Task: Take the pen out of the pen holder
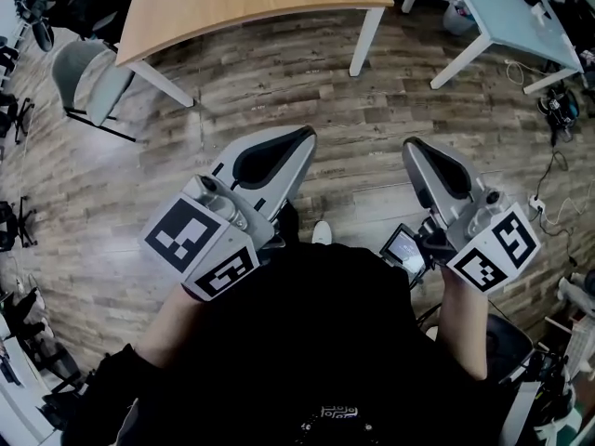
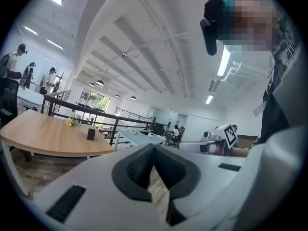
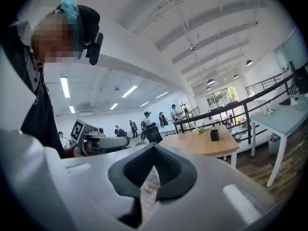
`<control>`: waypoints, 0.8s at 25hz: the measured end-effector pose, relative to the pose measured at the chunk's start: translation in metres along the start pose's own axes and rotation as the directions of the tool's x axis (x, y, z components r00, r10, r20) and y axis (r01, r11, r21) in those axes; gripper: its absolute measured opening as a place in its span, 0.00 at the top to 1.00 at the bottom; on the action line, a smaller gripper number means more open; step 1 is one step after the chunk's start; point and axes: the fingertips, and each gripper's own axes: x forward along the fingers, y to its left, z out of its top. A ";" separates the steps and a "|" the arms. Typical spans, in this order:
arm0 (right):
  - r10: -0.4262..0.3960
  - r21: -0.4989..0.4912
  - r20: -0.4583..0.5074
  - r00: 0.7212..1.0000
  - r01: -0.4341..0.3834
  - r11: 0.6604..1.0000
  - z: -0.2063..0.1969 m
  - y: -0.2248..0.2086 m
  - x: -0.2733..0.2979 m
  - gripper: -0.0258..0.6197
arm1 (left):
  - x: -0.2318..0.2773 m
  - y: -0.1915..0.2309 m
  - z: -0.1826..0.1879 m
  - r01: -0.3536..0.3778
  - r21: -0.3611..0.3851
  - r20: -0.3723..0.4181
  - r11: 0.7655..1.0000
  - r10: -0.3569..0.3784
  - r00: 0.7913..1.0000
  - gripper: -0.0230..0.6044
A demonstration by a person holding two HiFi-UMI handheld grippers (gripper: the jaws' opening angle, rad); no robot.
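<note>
Both grippers are held level over the wooden floor, close in front of the person's body. My left gripper point(image 1: 299, 139) point(image 2: 154, 149) is shut, its dark pads meeting at the tip with nothing between them. My right gripper point(image 1: 415, 149) point(image 3: 153, 149) is shut and empty too. A small black pen holder point(image 2: 91, 134) point(image 3: 214, 134) stands far ahead on a wooden table point(image 1: 251, 3) point(image 2: 43, 138) point(image 3: 202, 146). It is too small for me to make out a pen. The head view does not show the holder.
A grey chair point(image 1: 88, 77) stands left of the wooden table. A pale blue table point(image 1: 516, 12) point(image 3: 288, 117) is at the right, with cables point(image 1: 548, 189) on the floor below it. A black railing point(image 2: 72, 107) and several people point(image 3: 144, 121) are in the background.
</note>
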 end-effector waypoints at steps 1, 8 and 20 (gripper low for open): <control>-0.010 -0.005 0.000 1.000 0.010 1.000 0.004 -0.001 0.007 0.96 | 0.003 0.008 0.005 0.012 0.000 0.006 1.000 -0.012 1.000 0.99; -0.059 -0.069 -0.006 0.998 0.059 0.996 0.038 -0.003 0.081 0.96 | 0.019 0.077 0.047 0.103 0.005 0.029 0.995 -0.103 0.994 0.99; -0.113 -0.113 -0.087 0.990 0.103 0.988 0.046 -0.005 0.184 0.96 | 0.019 0.179 0.053 0.160 0.001 -0.018 0.987 -0.160 0.987 0.99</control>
